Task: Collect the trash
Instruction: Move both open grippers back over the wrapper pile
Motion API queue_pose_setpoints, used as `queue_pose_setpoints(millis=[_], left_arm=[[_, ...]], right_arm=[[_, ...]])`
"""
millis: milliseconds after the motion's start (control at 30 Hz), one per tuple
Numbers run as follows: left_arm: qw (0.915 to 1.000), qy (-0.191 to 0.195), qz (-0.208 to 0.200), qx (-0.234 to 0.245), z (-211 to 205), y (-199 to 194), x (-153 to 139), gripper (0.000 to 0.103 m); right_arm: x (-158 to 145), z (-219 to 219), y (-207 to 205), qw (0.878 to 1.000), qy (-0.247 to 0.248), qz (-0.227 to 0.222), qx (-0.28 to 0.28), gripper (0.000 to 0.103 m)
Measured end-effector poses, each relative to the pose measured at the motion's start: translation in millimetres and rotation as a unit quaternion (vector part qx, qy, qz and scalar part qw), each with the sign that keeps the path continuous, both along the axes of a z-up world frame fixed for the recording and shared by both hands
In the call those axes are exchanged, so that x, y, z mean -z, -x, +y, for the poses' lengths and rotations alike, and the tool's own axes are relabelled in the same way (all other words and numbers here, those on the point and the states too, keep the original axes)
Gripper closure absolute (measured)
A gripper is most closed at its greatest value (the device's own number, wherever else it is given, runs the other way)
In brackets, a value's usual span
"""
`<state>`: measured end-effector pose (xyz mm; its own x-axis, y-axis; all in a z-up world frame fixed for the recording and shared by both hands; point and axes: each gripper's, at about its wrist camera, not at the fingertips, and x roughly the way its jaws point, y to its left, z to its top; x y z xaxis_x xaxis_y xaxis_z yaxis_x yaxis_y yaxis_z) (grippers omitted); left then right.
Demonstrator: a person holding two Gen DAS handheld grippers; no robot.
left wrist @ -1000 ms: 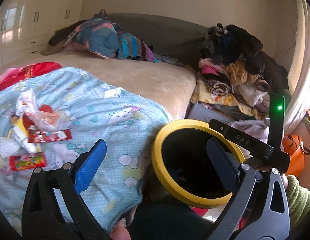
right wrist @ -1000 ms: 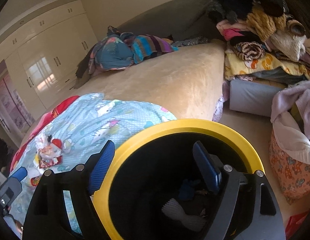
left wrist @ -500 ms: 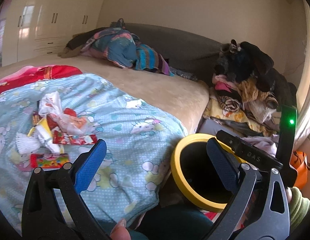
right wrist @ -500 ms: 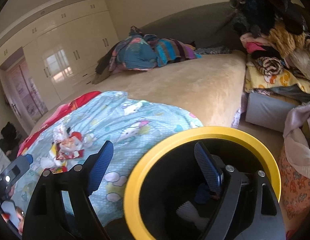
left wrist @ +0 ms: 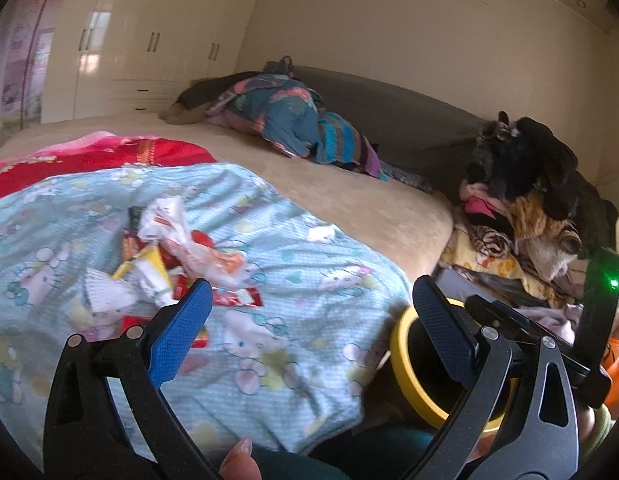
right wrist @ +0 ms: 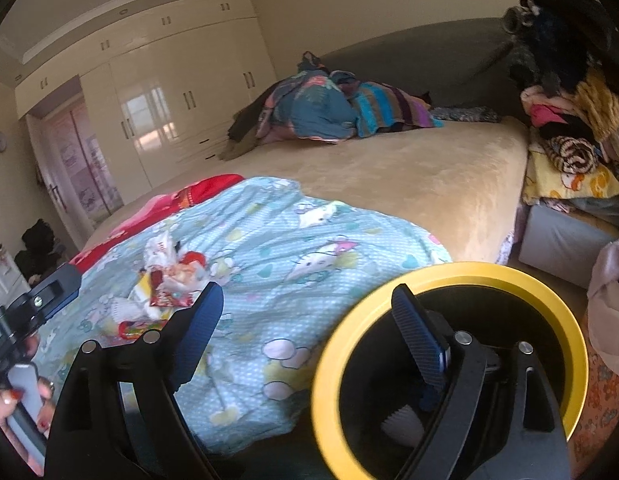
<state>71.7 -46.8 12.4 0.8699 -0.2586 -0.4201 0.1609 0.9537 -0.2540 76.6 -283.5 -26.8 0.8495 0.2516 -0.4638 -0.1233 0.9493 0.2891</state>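
Right tool (right wrist: 309, 328) above yellow-rimmed bin (right wrist: 449, 276)

Glossy crinkled wrappers (left wrist: 177, 256) lie on soft matt cloth blanket (left wrist: 293, 240).

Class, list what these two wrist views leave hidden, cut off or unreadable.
- Bin contents: right wrist view, dark inside, partly behind the right gripper.
- Bin: left wrist view, mostly behind the left gripper.
- Wrappers: both views, print blurred and too small to read.
- Clothes pile: both views, cut off by the fisheye edge.
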Motion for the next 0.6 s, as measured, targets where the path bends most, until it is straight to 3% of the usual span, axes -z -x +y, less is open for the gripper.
queue_pose_setpoints(millis=[600], left_arm=[[0.9939,0.019,0.005,-0.108,89,-8,12,0.011]], right_arm=[[-10,87,-22,0.994,0.029,-0.006,-0.101,0.018]])
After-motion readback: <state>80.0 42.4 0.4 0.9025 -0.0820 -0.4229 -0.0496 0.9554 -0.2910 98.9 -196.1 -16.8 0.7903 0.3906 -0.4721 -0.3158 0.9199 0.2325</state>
